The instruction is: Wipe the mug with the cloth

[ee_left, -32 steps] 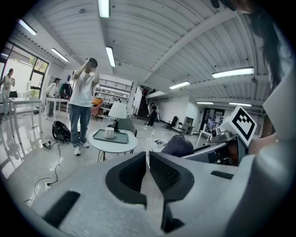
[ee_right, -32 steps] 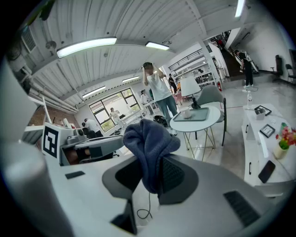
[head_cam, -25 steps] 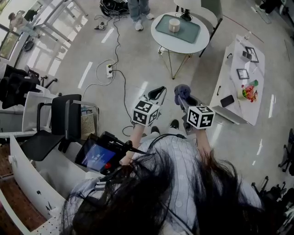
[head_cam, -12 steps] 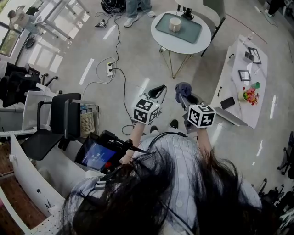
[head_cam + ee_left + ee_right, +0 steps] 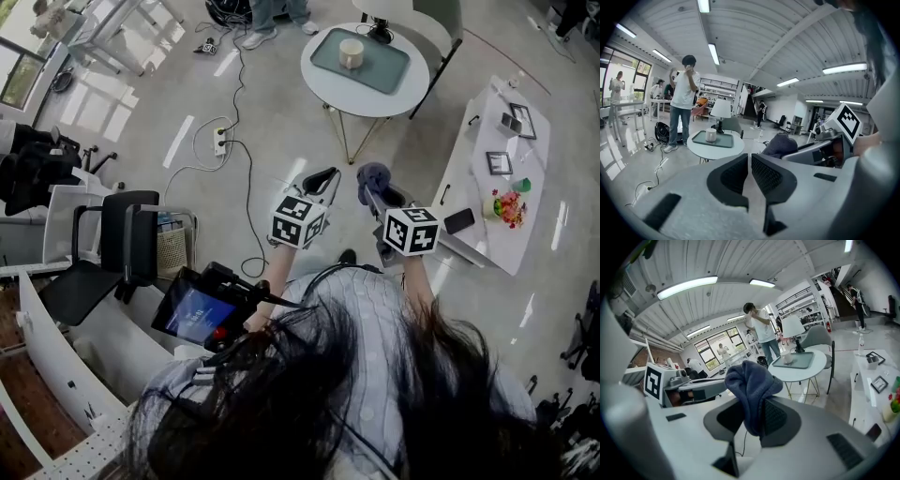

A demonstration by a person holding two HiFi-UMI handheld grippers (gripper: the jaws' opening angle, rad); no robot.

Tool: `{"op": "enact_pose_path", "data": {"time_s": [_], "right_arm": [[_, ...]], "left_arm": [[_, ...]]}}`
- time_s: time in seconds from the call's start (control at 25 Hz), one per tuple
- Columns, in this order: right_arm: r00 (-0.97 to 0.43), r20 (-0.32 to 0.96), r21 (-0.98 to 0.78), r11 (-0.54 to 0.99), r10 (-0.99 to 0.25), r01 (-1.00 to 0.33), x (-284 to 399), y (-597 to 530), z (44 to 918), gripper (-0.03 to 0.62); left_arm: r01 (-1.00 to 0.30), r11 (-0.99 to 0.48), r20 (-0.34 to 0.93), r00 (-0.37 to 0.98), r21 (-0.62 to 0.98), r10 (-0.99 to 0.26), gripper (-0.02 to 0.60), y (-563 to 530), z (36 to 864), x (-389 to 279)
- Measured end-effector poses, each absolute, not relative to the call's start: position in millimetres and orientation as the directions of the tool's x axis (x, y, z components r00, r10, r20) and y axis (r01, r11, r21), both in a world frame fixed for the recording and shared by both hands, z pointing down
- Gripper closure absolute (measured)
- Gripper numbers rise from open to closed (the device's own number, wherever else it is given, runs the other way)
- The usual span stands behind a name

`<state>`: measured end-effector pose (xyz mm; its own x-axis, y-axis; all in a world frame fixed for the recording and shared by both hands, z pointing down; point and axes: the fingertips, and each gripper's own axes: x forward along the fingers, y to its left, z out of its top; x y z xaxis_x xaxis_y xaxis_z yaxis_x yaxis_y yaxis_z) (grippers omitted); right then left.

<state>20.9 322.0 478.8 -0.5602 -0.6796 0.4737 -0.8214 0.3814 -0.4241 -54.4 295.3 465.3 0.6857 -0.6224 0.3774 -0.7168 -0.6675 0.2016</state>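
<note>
A black office chair (image 5: 131, 239) stands at far left on the glossy pale floor (image 5: 281, 112), near a white power strip (image 5: 222, 142) trailing a thin, looping cable. At centre, a person with long dark hair holds two grey plastic grippers out ahead, each carrying a cube of black-and-white square markers. The left gripper (image 5: 328, 178) is empty: its two black, ribbed fingers (image 5: 733, 173) are pressed together with only a hairline seam between them. Beyond it, well apart from both grippers, the cream cylindrical mug (image 5: 351, 52) stands upright on a teal rectangular tray (image 5: 384, 70) with rounded corners. The tray lies on a round white tabletop (image 5: 323, 66) carried on thin, gold-toned legs, and a lamp (image 5: 721, 109) with a white shade stands behind the tray. The left gripper view shows a person in a white T-shirt (image 5: 684, 89) standing beside that table. The right gripper (image 5: 375, 189) pinches the cloth (image 5: 372, 174), a soft, nubby blue-grey towel. It is bunched into a rounded lump above the dark, textured fingers (image 5: 776, 420), with a fold hanging down between them. At far right, a long white tabletop (image 5: 525, 216) holds small framed pictures, a dark phone (image 5: 459, 221) and a bright red-and-green bundle (image 5: 508, 202).
</note>
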Motion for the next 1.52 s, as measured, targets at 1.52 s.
{"op": "enact_pose_path", "data": {"time_s": [1.52], "right_arm": [[-0.419,0.578,-0.443,0.162,-0.700,-0.882,20,3,521,0.500]], "left_arm": [[-0.576,-0.789,0.521,0.751,0.215,-0.407,0.561,-35,524,-71]]}}
